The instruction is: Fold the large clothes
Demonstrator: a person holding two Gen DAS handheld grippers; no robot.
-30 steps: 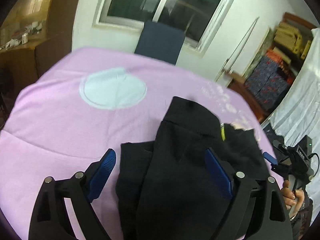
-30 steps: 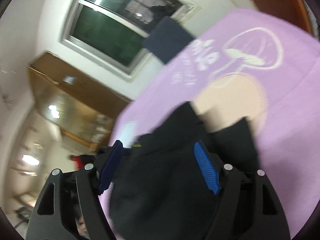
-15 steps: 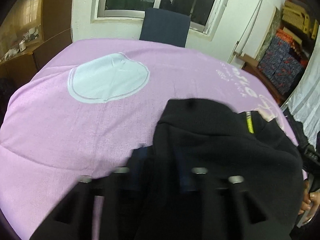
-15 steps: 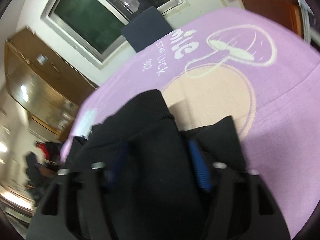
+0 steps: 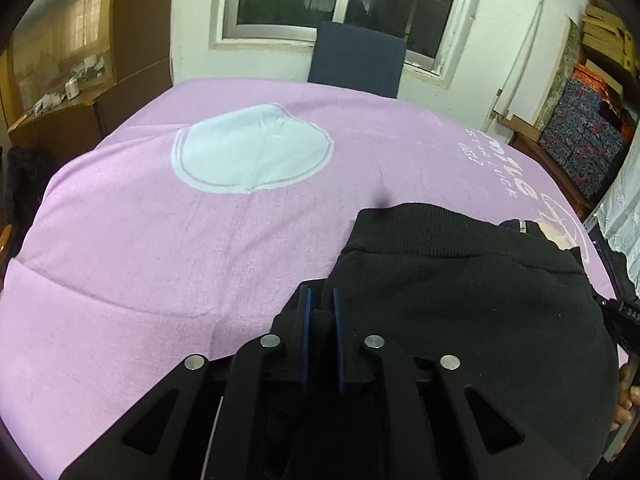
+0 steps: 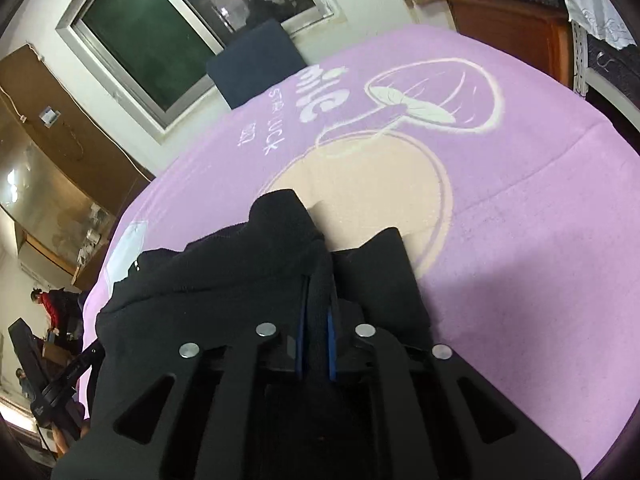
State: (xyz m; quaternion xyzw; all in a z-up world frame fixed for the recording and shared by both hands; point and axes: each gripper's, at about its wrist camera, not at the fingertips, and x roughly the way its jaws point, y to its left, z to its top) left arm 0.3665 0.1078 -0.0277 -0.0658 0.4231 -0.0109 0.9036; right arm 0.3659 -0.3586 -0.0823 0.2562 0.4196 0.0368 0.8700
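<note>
A black sweater (image 5: pixel 460 292) with ribbed cuffs lies bunched at the near edge of a pink blanket (image 5: pixel 160 248). It also shows in the right wrist view (image 6: pixel 224 276). My left gripper (image 5: pixel 320 312) is shut on a fold of the black sweater at its left side, blue pads pinching the cloth. My right gripper (image 6: pixel 317 312) is shut on a fold of the black sweater near its right side. The garment's lower part is hidden under both grippers.
The blanket (image 6: pixel 520 220) carries a pale blue patch (image 5: pixel 252 148), a cream circle (image 6: pixel 372 184) and white lettering. A dark blue chair back (image 5: pixel 356 58) stands behind the far edge, under a window. Shelves with boxes (image 5: pixel 588 136) are at the right.
Both grippers were open over the sweater a second ago. Both have dropped onto it and closed on folds of the cloth.
</note>
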